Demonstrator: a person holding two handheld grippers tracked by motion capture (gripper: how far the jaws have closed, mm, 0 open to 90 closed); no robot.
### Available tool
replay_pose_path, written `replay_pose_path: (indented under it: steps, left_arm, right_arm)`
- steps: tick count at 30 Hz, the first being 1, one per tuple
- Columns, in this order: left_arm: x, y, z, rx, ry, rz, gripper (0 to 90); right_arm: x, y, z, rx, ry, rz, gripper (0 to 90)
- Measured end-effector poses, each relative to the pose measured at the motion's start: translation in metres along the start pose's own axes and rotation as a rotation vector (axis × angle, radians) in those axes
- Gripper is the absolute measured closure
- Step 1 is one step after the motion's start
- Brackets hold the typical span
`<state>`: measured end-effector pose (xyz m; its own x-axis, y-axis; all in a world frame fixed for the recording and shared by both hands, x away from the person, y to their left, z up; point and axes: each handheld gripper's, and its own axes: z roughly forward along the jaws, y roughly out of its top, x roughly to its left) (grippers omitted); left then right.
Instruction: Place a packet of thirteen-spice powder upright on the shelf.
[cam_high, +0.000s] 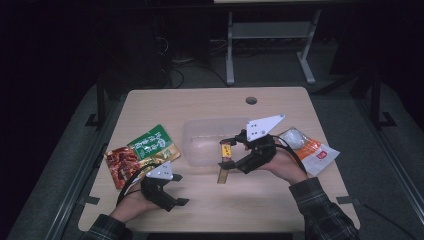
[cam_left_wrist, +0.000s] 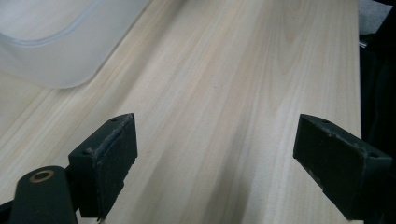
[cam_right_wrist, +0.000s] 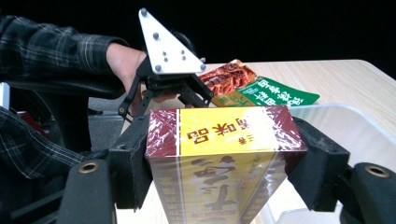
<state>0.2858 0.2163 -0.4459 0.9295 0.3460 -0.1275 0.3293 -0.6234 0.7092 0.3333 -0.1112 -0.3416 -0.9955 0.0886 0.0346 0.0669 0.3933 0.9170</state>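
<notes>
Surface: pale wood-grain table, round grommet hole near the far edge. Room beyond is dark; grey metal desk legs stand on the floor behind.

Left gripper: low over bare wood, jaws spread wide, nothing between the pads. Just beyond it, touching its far side in the high view, lies a green and red snack packet, flat on the table.

Ahead and to the right of the left gripper: clear plastic container, open-topped; any contents cannot be made out.

Right gripper: above the container's near right corner, jaws clamped on a long yellow and maroon box wrapped in film, held across its end. The box's lower end hangs toward the table, in front of the container.

Behind the right hand: white and orange packet, flat on the table.
</notes>
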Motion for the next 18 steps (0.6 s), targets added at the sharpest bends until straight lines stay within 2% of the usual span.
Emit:
replay_pose_path:
  steps: [2, 9, 18]
  left_arm:
    - [0.001, 0.0, 0.001, -0.006, 0.004, -0.001, 13.2]
    - [0.003, 0.0, 0.001, -0.018, 0.008, -0.006, 13.2]
    - [0.005, 0.001, 0.001, -0.013, 0.008, 0.012, 13.2]
  right_arm:
    - [-0.005, 0.003, -0.003, -0.007, 0.005, 0.0, 30.8]
    - [-0.017, 0.017, -0.007, 0.031, 0.002, -0.034, 30.8]
    - [-0.033, 0.025, -0.009, 0.069, 0.005, -0.053, 30.7]
